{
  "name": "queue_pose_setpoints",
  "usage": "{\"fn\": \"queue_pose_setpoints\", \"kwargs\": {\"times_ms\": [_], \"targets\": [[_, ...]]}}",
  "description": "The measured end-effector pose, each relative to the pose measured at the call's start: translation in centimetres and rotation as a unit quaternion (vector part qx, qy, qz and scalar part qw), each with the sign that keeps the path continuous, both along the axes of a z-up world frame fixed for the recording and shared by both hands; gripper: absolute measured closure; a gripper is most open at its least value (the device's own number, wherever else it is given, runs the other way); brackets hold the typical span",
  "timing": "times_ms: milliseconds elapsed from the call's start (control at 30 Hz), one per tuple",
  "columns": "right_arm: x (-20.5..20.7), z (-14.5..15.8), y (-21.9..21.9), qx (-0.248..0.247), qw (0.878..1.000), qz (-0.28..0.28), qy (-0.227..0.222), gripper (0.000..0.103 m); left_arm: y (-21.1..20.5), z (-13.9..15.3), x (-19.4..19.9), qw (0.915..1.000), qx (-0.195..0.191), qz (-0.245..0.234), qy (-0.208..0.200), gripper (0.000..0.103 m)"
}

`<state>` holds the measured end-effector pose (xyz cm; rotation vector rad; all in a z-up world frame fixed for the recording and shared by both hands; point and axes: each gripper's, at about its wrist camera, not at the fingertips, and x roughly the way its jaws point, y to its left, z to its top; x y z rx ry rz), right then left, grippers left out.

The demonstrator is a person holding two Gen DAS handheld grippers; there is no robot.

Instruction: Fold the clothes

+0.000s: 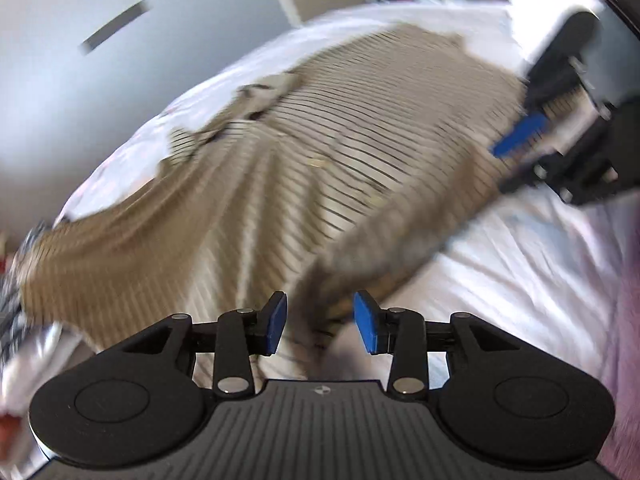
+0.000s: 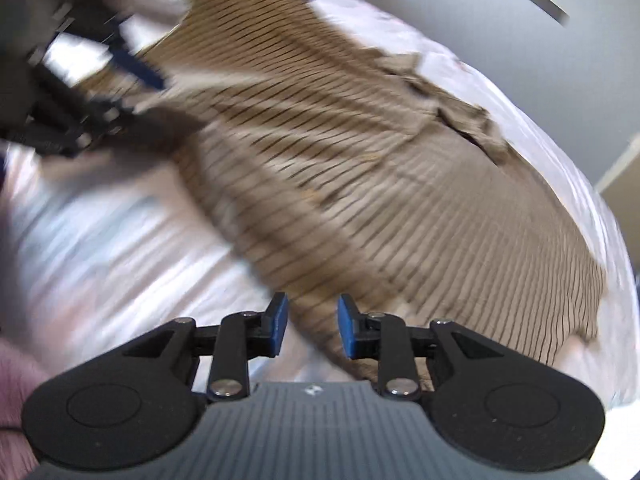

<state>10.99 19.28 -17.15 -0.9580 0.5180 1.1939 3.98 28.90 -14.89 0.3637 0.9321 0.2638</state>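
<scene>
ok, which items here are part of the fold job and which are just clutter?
Part of the job:
- beige shirt with thin dark stripes, spread on the white bedsheet
- left gripper, jaws apart over the fabric
- right gripper, jaws apart over the fabric

Lying about:
- black-and-white patterned cloth at the bed edge
- pink fuzzy fabric

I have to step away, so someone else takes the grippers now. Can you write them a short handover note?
Left gripper: open, fabric of the striped beige shirt between its pads, not clamped.
Right gripper: open, at the shirt's near edge, holding nothing.
The shirt lies spread on the white bed sheet, collar on the far side; the near part is bunched and rumpled.
Done: shirt laid out. No clean fold shows yet.
Left: grip the near edge, smooth it, then fold. The pictures are motion-blurred.
</scene>
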Motion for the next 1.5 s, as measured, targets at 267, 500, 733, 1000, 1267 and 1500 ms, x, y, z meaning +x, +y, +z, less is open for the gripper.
{"fn": "queue_pose_setpoints", "kwargs": {"times_ms": [267,500,733,1000,1267,1500], "targets": [[-2.8,-3.3,0.2,-0.073,0.985,0.073,-0.137,0.081,-1.3,-3.9,0.8,0.9932,0.095,-0.005,0.067,0.068],[-2.6,-5.8,0.5,-0.100,0.974,0.089,-0.183,0.096,0.6,-5.6,1.7,0.9913,0.084,0.023,0.098,0.075],[-1.3,-3.2,0.0,-0.059,0.986,0.057,-0.146,0.100,0.6,-4.0,1.2,0.9942,0.085,0.031,0.059,0.102],[-0.5,2.0,-3.0,-0.041,0.997,0.027,-0.067,0.102,-1.6,-0.4,-1.8,0.9970,0.034,0.010,0.069,0.103],[-2.1,4.5,-6.6,-0.042,0.998,0.020,0.035,0.102,-5.4,0.5,-4.7,0.9933,0.032,-0.032,0.106,0.101],[-3.5,5.5,-8.9,-0.056,0.995,0.016,0.085,0.102,-7.7,-0.3,-4.8,0.9878,0.081,-0.049,0.124,0.062]]}}
